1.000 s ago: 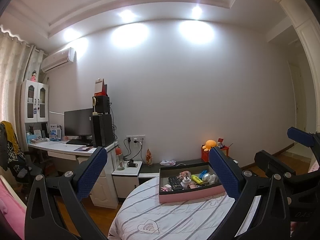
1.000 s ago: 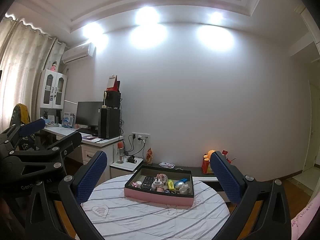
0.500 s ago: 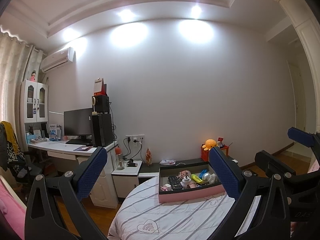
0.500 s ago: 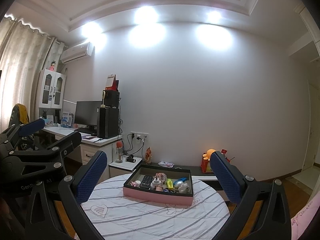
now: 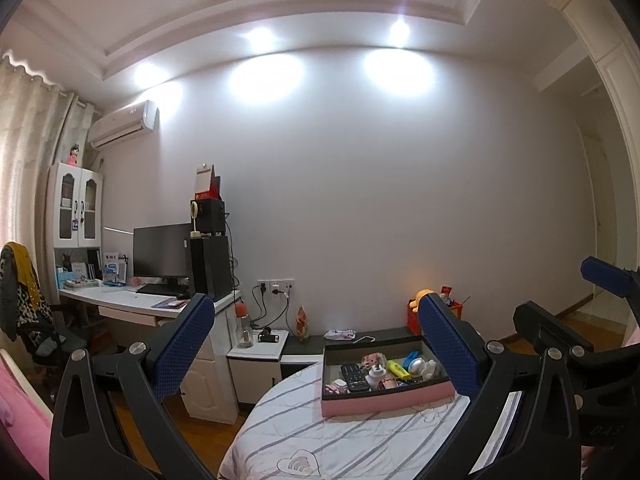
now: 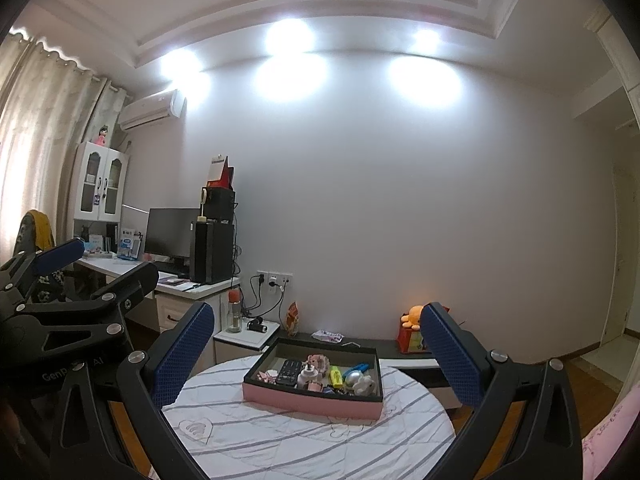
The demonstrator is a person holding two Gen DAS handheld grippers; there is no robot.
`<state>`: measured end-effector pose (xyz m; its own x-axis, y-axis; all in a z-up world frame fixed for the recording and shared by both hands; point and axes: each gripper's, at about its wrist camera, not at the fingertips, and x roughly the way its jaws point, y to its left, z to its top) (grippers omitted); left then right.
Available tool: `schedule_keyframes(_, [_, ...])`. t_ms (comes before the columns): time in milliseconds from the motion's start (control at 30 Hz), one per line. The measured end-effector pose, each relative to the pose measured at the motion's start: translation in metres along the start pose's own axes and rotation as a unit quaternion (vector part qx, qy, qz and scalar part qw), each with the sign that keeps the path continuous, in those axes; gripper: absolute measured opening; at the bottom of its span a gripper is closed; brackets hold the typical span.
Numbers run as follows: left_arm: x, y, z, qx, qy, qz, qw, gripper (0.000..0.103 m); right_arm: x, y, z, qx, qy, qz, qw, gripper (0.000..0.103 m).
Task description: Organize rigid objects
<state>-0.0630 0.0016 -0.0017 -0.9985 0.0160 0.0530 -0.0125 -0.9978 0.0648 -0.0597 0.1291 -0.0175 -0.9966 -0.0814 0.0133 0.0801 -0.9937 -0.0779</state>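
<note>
Both tongs released, empty: left gripper point(image 5: 316, 344), right gripper point(image 6: 316, 344). Tray point(image 6: 312, 398) ahead w/ items, approx. sorted. Start or end: ambiguous.

Left gripper point(image 5: 316, 346) and right gripper point(image 6: 316, 350): matt black plastic frames, shiny metal rivets, fingers point(image 6: 182, 354) faced with blue dimpled rubbery pads. Round worktop point(image 6: 280, 440) covered in quilted white cloth with grey stripes, soft matt. Tray point(image 6: 312, 399): pink outer wall, black rim, looks like matt card. Inside it: black plastic remote point(image 6: 289, 372), glossy chrome ball point(image 6: 352, 378), yellow plastic piece point(image 6: 336, 376). Floor point(image 5: 600, 326): glossy brown wood.
</note>
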Motion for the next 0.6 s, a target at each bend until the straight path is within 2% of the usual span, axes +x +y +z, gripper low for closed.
schedule_keyframes(200, [0.0, 0.005, 0.009, -0.003, -0.022, 0.008, 0.9997, 0.103, 0.003, 0.003, 0.012, 0.001, -0.017, 0.0, 1.0, 0.103])
schedule_keyframes(600, [0.011, 0.009, 0.005, -0.006, -0.012, 0.007, 0.9999, 0.103, 0.014, 0.006, 0.009, 0.0, -0.007, -0.001, 1.0, 0.103])
